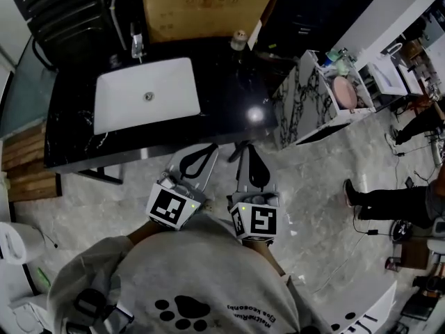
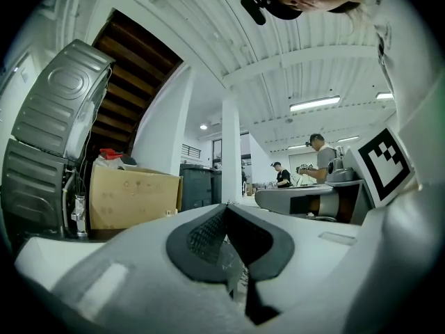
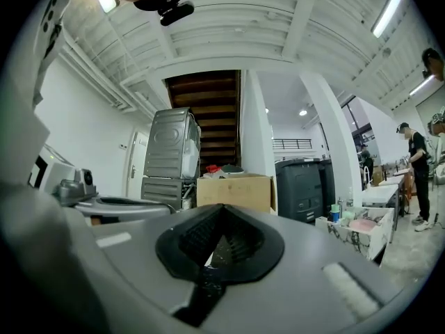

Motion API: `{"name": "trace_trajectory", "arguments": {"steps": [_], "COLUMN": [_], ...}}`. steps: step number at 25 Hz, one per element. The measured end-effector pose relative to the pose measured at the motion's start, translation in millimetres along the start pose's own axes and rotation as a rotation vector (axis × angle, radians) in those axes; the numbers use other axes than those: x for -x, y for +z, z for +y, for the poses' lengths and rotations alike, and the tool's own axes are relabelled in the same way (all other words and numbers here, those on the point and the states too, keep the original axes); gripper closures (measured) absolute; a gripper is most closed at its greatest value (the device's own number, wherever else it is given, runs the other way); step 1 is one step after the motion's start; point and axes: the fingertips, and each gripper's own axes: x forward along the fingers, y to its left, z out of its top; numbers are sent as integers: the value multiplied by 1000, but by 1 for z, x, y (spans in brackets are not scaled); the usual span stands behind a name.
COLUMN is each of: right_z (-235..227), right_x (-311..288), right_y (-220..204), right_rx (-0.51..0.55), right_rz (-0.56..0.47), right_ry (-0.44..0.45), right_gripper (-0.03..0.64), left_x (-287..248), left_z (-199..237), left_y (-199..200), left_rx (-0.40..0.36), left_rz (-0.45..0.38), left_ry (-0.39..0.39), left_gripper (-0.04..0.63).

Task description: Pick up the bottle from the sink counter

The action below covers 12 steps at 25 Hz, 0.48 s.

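A dark bottle with a pale cap stands at the back right of the black sink counter, right in front of a cardboard box. Both grippers hover side by side over the floor, short of the counter's front edge, and point level toward it. In the head view my left gripper has its tips together; in the left gripper view its jaws meet with nothing between them. My right gripper, in its own view, is shut and empty too. I cannot make out the bottle in either gripper view.
A white basin with a faucet is set in the counter's left half. The cardboard box stands behind. A marble-patterned stand with a pink bowl sits to the right; a person's legs are further right.
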Motion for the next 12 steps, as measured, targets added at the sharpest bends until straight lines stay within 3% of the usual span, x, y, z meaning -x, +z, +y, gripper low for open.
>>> {"name": "trace_trajectory", "arguments": {"steps": [5, 12], "right_z": [-29, -30], "right_x": [-14, -18], "right_y": [-2, -12], "right_rx": [0, -13], "right_rz": [-2, 6], "right_ry": [34, 100], "right_gripper": [615, 615], "left_x": [-24, -25], "left_z": [-4, 4], "left_y": [-3, -8], "left_rx": [-12, -14], "left_rz": [1, 13], "left_ry": [43, 123], "left_gripper": [594, 594]}}
